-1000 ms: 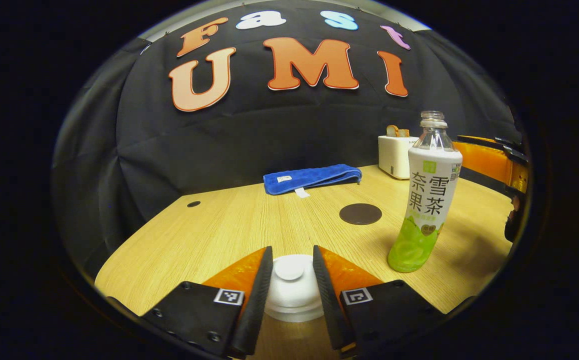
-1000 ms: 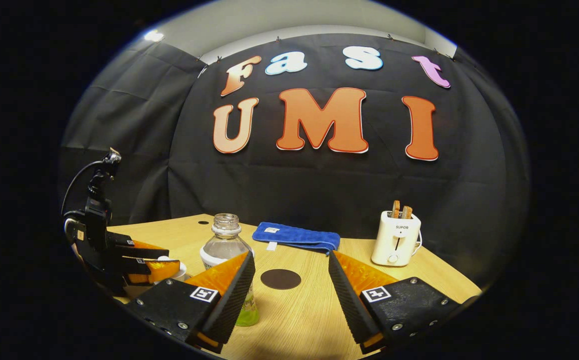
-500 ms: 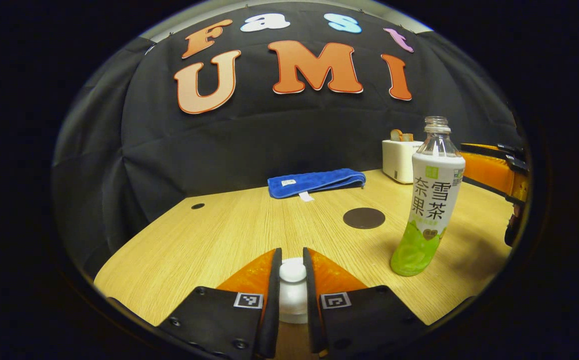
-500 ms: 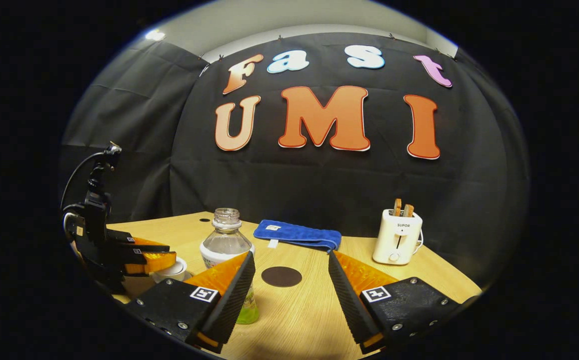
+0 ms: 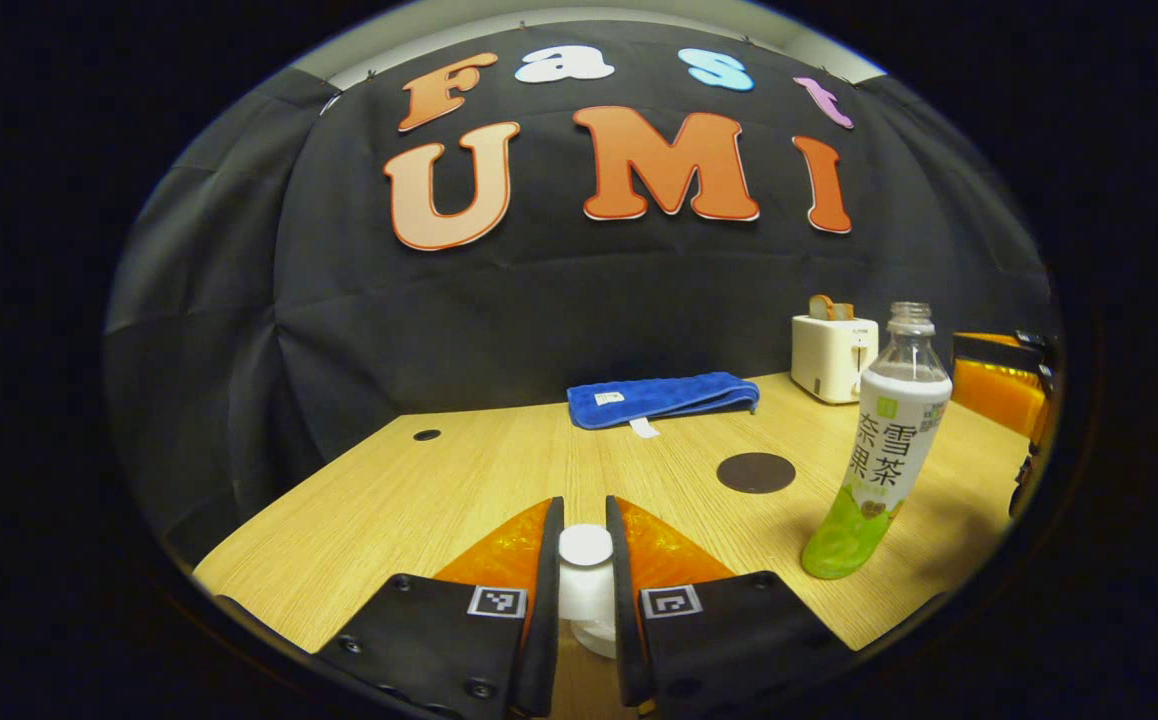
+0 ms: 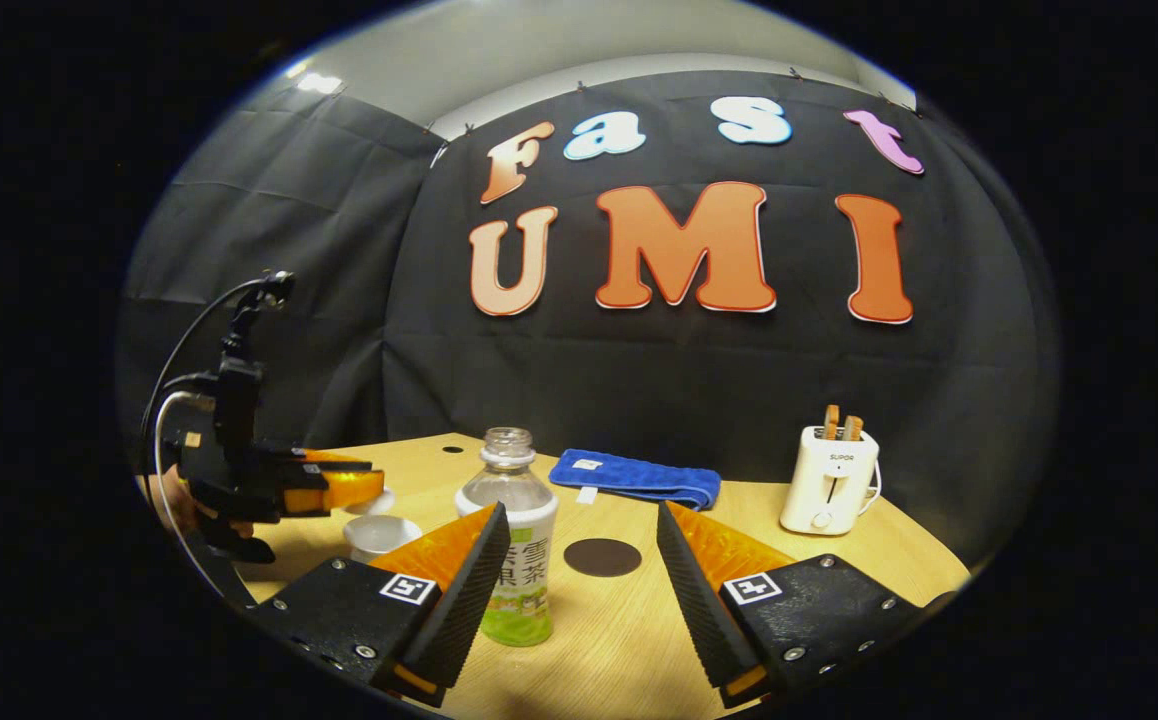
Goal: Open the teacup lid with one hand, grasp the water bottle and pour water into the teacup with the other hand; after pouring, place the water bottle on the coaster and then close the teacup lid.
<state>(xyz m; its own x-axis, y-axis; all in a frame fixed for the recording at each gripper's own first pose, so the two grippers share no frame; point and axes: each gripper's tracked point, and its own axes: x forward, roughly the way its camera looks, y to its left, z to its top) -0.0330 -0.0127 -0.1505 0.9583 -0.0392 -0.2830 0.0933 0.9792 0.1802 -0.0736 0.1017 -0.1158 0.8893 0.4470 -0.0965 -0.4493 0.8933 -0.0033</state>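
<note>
Left gripper view looks down its own two fingers, where the left gripper [image 5: 585, 560] is closed narrow on the knob of the small white round teacup lid [image 5: 586, 590], one finger pressing each side, the lid raised off the pale wooden table [image 5: 419, 500]. Right gripper view gives the side-on picture: the left gripper [image 6: 339, 488] holds the lid in the air just above the open white teacup [image 6: 379, 535], which stands on the table.

Beyond the lid in the left gripper view, the clear plastic water bottle with a white and green label [image 5: 879, 450] stands upright and uncapped, near the round dark brown coaster [image 5: 756, 472] but apart from it. In the right gripper view the right gripper [image 6: 579, 570] hangs wide open, holding nothing; the bottle [image 6: 514, 540] stands just behind its left-hand finger, not touched as far as I can tell.

Farther back lie a folded blue towel [image 6: 636, 478] and a white toaster with bread slices [image 6: 832, 478].
</note>
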